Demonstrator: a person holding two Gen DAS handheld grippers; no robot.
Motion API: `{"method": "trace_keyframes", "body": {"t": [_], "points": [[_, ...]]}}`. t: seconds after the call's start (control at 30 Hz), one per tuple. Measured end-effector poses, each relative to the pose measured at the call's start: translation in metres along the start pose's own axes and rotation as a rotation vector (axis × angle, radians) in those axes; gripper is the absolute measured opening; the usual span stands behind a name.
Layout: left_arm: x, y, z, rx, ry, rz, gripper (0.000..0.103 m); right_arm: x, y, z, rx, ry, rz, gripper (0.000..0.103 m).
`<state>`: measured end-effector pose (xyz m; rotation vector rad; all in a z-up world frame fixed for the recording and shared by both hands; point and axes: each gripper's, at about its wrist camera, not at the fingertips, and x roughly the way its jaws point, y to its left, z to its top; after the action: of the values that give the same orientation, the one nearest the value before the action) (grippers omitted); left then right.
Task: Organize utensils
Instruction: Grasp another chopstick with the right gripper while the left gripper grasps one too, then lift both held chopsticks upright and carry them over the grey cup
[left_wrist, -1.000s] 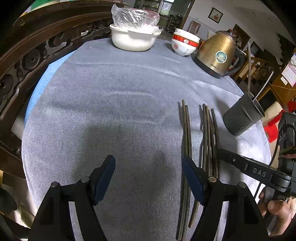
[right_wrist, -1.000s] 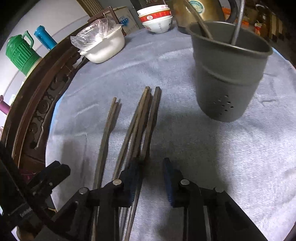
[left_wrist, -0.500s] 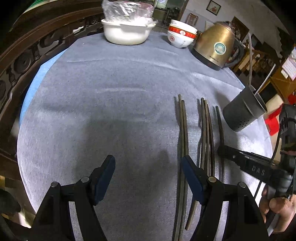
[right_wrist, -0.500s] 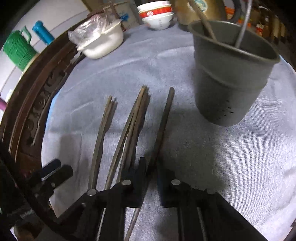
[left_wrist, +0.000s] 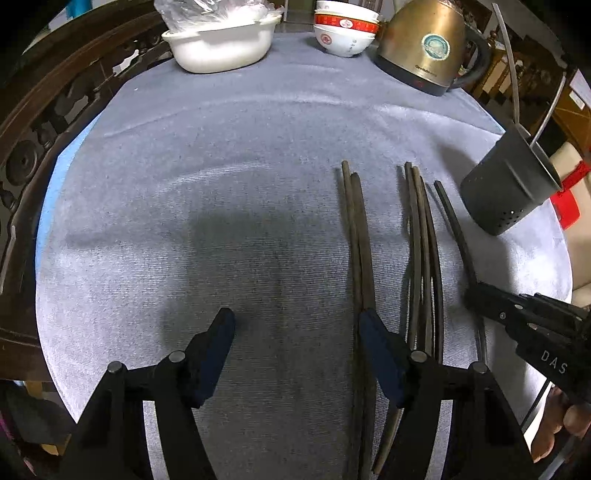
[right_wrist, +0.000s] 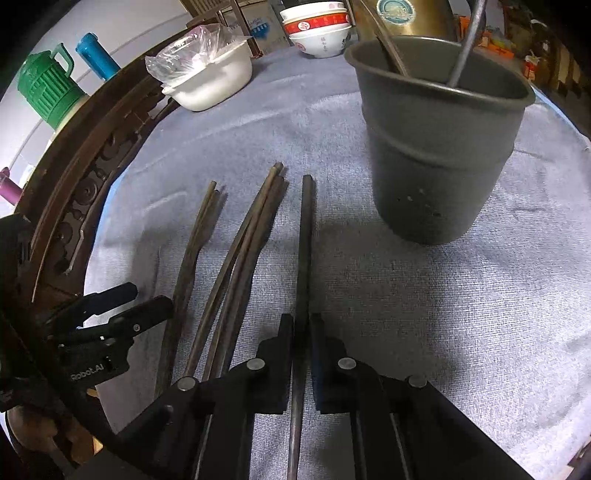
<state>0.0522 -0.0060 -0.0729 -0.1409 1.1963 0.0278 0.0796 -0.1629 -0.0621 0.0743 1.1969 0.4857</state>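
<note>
Right gripper (right_wrist: 298, 328) has just closed and is now clamped on a single dark chopstick (right_wrist: 306, 236), pads pressing both sides of it; that chopstick lies apart from the others, pointing toward the grey utensil holder (right_wrist: 439, 162) just ahead and right of its tip. Holder stands upright on the grey cloth (right_wrist: 424, 295), with a dark stick and a metal rod already leaning inside. Left of the gripped one, a bundle of three chopsticks (right_wrist: 243, 251) lies touching each other, then a pair of chopsticks (right_wrist: 192, 251) farther left, all flat on the cloth. Left gripper (left_wrist: 295, 332) jaws stand wide apart and have just narrowed slightly, nothing held; its right finger sits over the pair, bare cloth between the pads. Far edge of table: white dish (left_wrist: 221, 48) with plastic bag, stacked bowls (left_wrist: 345, 29), brass-coloured kettle (left_wrist: 424, 44).
</note>
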Motion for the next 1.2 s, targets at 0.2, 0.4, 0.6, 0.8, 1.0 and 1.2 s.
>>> {"method": "trace_keyframes", "body": {"t": [0.2, 0.4, 0.6, 0.8, 1.0, 1.2], "points": [[0.007, -0.006, 0.002, 0.036, 0.034, 0.035, 0.068, -0.001, -0.006, 0.0, -0.008, 0.005, 0.013, 0.01], [0.002, 0.005, 0.004, 0.031, 0.055, 0.047, 0.008, 0.001, -0.002, 0.005, -0.039, 0.029, 0.0, 0.01], [0.0, 0.014, -0.005, 0.055, 0.11, 0.008, 0.006, 0.003, 0.007, 0.008, -0.118, 0.097, -0.041, 0.01], [-0.003, 0.021, -0.003, 0.012, 0.165, -0.031, 0.011, 0.004, 0.012, 0.011, -0.192, 0.186, -0.089, 0.011], [0.006, 0.018, 0.02, 0.03, 0.175, -0.004, 0.021, 0.009, 0.014, 0.028, -0.146, 0.171, -0.116, 0.013], [0.015, 0.013, 0.019, 0.089, 0.199, -0.001, 0.005, 0.018, 0.025, 0.035, -0.194, 0.191, -0.153, 0.011]]}}
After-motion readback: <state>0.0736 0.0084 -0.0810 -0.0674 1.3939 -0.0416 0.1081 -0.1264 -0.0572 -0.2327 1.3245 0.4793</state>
